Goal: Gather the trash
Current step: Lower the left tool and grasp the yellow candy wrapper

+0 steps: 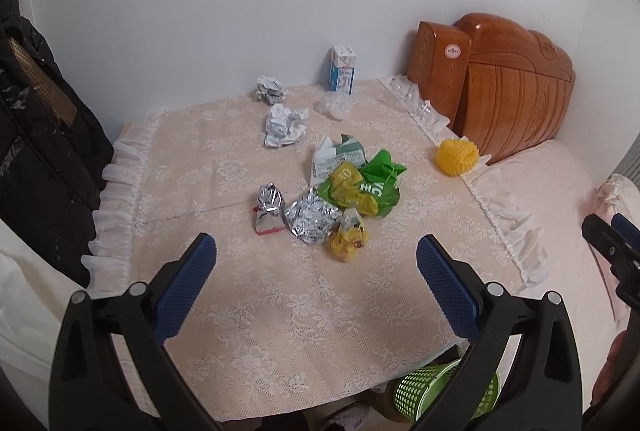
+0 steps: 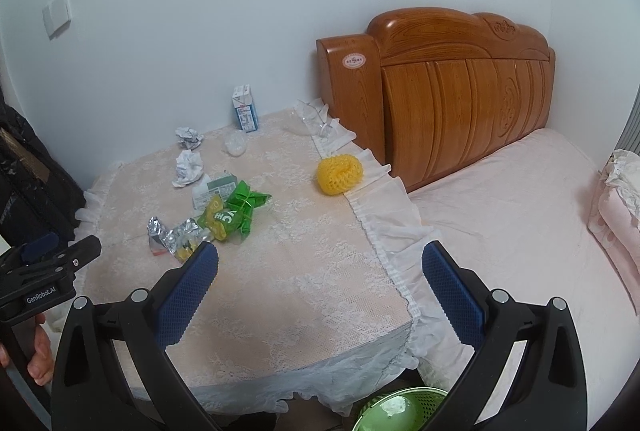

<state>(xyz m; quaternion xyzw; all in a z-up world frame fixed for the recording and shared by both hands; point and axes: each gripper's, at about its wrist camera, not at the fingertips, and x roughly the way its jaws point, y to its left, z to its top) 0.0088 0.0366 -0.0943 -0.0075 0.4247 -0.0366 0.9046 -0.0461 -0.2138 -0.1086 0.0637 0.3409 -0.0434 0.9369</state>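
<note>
On left claw body: "GenRobot.AI"; green wrapper "VC"; both claws gape, empty.

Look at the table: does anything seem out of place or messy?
Yes. Crumpled paper balls, foil wrappers and a green wrapper litter the lace tablecloth; only the milk carton stands upright.

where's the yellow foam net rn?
The yellow foam fruit net lies at the lace-covered table's right edge, beside the wooden headboard, apart from the wrapper pile.
</note>
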